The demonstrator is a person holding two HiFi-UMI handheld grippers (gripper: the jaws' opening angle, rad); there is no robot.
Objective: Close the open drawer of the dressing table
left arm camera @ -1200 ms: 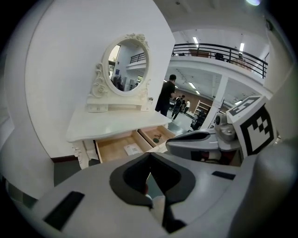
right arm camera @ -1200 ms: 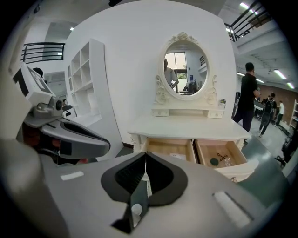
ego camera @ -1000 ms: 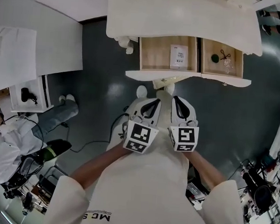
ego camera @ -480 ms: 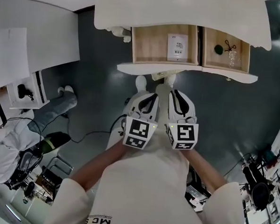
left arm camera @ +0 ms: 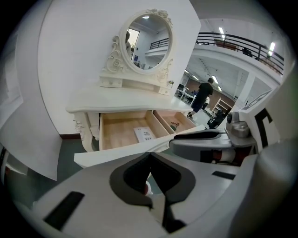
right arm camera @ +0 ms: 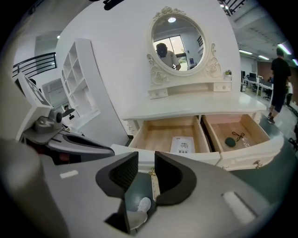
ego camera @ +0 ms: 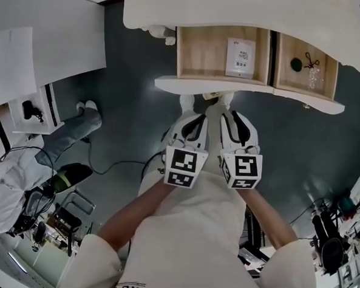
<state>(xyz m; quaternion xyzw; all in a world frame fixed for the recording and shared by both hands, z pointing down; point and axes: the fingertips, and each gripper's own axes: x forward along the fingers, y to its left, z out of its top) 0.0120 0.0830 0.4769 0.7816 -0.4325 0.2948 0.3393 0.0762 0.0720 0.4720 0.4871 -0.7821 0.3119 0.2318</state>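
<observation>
**Two drawers stand open ahead of your grippers**

You hold both grippers side by side, angled downward toward the white dressing table (ego camera: 236, 13), which fills the view ahead of them. Its oval mirror (right arm camera: 177, 39), set in a carved frame, rises above and beyond the jaws.

Under the tabletop two drawers are pulled out toward you. The wide drawer (ego camera: 203, 56) lies straight ahead of both grippers, with its white front just beyond their tips, and neither gripper touches it. The narrow drawer (ego camera: 303, 75) sits beside it, ahead and off to the right of your right gripper.

Your left gripper (left arm camera: 150, 154) has its jaws closed tip to tip, with nothing caught between them. Your right gripper (right arm camera: 145, 158) has just been opening its jaws. They now stand apart with nothing between the pads. Through that gap you see the wide drawer's front and a small gold-coloured fitting (right arm camera: 151, 173) on it.

A white printed card (right arm camera: 183, 144) lies flat on the floor of the wide drawer, beyond the right gripper's jaws. A dark round thing (right arm camera: 230, 142) and a black looped cord (right arm camera: 239, 135) rest in the narrow drawer.
</observation>
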